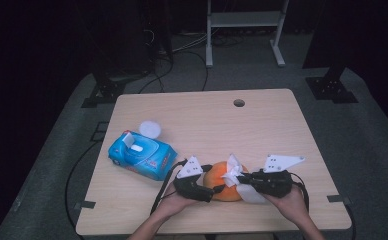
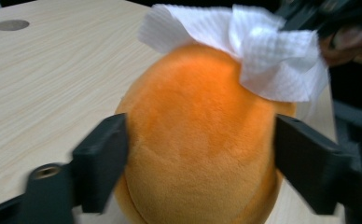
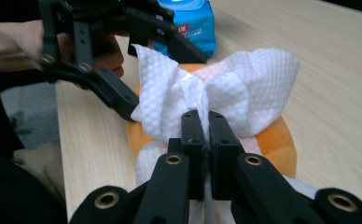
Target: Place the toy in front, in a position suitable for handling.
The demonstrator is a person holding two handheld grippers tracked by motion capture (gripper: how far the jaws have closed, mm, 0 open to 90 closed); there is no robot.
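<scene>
An orange plush ball lies near the table's front edge. My left gripper is shut on it; in the left gripper view both black jaws press against the sides of the plush. A white textured wipe is draped over its top right. My right gripper is shut on that wipe, with its jaws pinching a bunched fold just above the plush. The left gripper's fingers reach in around the plush from the upper left there.
A blue pack of wet wipes with its flap up lies to the left of the grippers. A white round disc sits behind it. A cable hole is near the table's far edge. Dark stands and cables surround the table.
</scene>
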